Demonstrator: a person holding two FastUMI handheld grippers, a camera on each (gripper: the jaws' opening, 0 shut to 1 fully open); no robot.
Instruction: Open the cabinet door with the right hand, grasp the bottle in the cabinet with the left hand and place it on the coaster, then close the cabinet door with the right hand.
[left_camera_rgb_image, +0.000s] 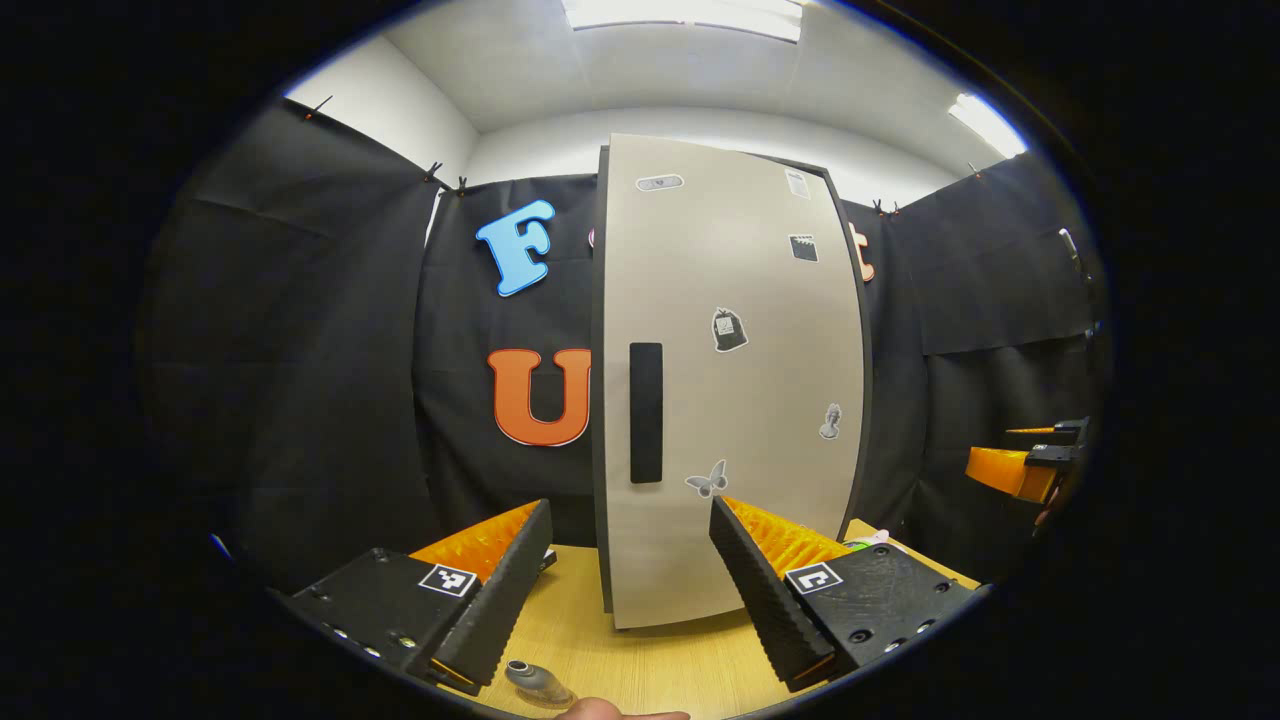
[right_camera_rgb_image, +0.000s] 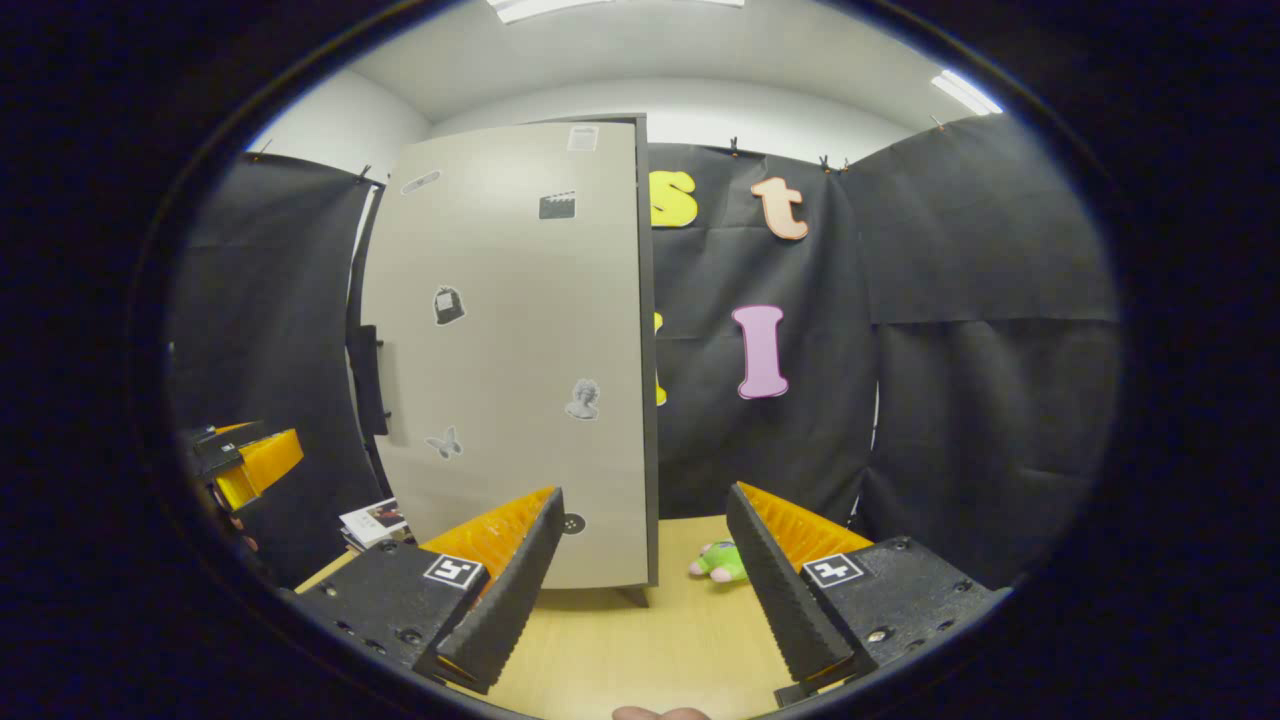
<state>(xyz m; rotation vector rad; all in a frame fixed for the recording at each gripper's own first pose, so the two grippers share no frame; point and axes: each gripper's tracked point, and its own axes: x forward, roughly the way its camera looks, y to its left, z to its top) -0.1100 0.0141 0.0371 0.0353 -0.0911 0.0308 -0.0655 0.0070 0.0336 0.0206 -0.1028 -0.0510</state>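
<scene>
Cabinet, door closed, on wooden table; both claws spread wide and empty.

Cabinet door (left_camera_rgb_image: 735, 380), beige with stickers and a black handle (left_camera_rgb_image: 646, 412), stands ahead of the left gripper (left_camera_rgb_image: 630, 585), apart from its fingers. Right gripper (right_camera_rgb_image: 640, 580) faces the door's right edge, touching nothing; a green plush toy (right_camera_rgb_image: 722, 561) lies between its fingers, farther off on the table (right_camera_rgb_image: 680, 640).

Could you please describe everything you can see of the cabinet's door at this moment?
The cabinet door is a tall, flat panel in matte beige with a dark edge trim. It looks closed. A black vertical handle sits near its left edge in the left gripper view. Several small grey and black stickers are scattered over it, among them a butterfly low down. The cabinet stands upright on the wooden table. Neither tool touches the door.
</scene>
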